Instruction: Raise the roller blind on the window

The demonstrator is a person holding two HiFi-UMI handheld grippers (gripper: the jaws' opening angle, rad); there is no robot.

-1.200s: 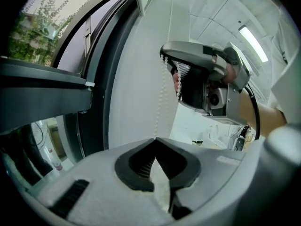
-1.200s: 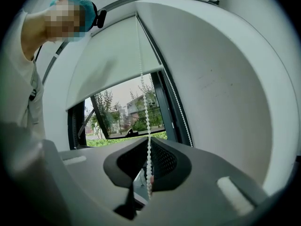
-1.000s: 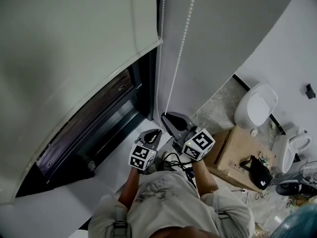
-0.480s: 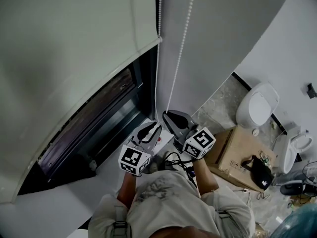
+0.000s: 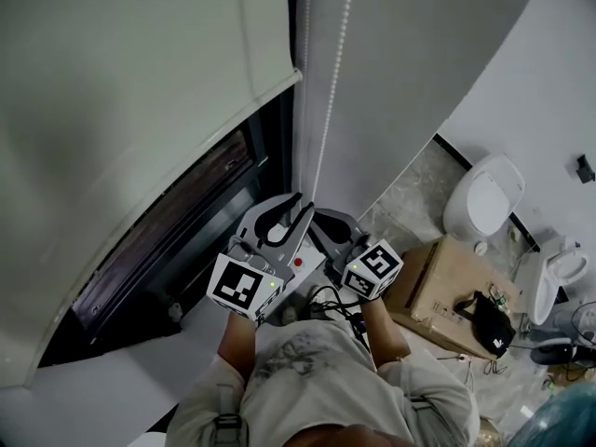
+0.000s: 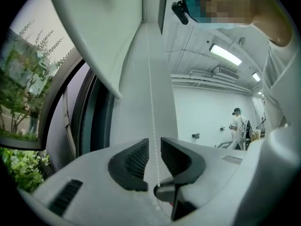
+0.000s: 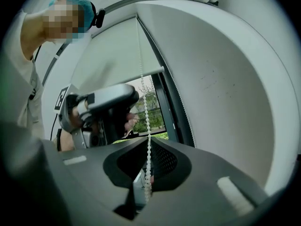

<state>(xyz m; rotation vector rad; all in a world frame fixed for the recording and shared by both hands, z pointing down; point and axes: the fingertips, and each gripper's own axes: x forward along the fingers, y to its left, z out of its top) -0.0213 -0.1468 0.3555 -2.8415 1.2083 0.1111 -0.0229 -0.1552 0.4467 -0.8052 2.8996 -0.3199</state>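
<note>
The pale roller blind [image 5: 140, 101] hangs partway down over the dark window [image 5: 196, 217]. Its white bead chain [image 5: 337, 73] drops in two strands along the window's right edge. My left gripper [image 5: 300, 203] is open, its jaws either side of one strand of the bead chain [image 6: 151, 102] with a small gap on both sides. Just to its right and a little lower, my right gripper [image 5: 321, 223] is shut on the bead chain [image 7: 142, 79], which passes straight between its pads [image 7: 162, 159]. In the right gripper view the left gripper [image 7: 103, 102] shows beside the chain, under the blind [image 7: 113, 51].
A white toilet [image 5: 480, 198] stands at the right, with a cardboard box [image 5: 433, 282] and a black bag [image 5: 486, 324] on the floor in front of it. The grey wall [image 5: 410, 82] runs close beside the chain. Another person [image 6: 236, 124] stands far off in the room.
My left gripper has risen from beside the right one and moved toward the window, and now stands open around a chain strand. The right gripper has barely moved.
</note>
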